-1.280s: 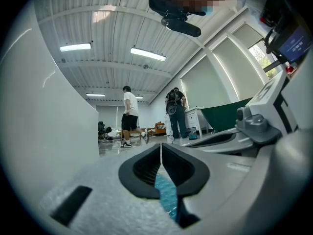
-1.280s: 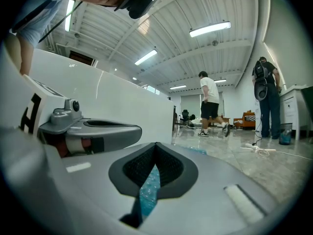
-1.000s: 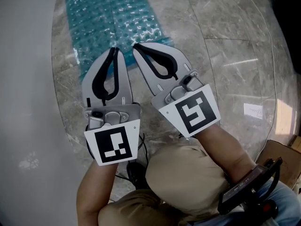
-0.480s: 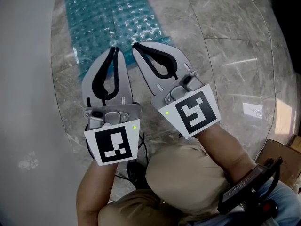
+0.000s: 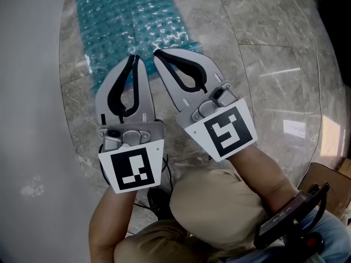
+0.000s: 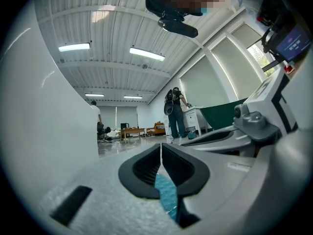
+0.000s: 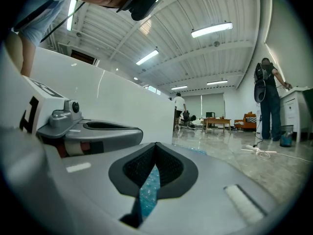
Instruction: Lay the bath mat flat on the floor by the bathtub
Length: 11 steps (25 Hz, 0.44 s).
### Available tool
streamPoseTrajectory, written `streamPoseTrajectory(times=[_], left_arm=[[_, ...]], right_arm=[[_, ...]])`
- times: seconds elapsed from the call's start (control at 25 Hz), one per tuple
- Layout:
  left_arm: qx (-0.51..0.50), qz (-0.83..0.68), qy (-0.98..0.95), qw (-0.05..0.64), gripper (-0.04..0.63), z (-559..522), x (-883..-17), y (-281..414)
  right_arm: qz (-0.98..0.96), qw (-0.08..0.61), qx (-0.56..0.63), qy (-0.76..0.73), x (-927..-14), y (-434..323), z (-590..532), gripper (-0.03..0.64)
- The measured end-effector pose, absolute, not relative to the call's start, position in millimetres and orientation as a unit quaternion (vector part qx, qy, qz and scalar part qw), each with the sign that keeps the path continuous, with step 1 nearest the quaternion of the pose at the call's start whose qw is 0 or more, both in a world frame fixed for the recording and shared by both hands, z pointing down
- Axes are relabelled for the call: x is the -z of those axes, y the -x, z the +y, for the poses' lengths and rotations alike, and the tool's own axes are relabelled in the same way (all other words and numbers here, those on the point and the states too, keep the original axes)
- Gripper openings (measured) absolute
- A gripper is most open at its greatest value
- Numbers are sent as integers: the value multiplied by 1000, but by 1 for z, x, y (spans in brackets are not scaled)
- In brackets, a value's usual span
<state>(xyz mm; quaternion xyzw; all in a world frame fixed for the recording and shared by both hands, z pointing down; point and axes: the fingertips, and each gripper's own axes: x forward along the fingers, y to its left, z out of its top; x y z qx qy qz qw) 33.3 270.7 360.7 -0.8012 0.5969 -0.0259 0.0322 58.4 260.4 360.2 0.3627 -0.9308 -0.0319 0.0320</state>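
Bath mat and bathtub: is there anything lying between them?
Only a narrow strip of bare marble floor separates bath mat from bathtub, seen in the head view.

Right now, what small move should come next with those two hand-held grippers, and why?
Probably ease both back, clear of the bath mat. It already seems to lie spread on the floor beside the white bathtub, and the left hand-held gripper and right hand-held gripper are shut over its near end.
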Motion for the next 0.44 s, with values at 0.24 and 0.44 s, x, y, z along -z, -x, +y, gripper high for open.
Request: streamPoseTrajectory(times=[0.24,0.44], left_arm=[[27,596,802,34,20,271,-360,-34],[28,597,801,37,20,271,-359,-33]], right_arm=[[-931,31,33,-362,-359,-58,261,6],[-932,32,33,-360,-360,-58,262,6]])
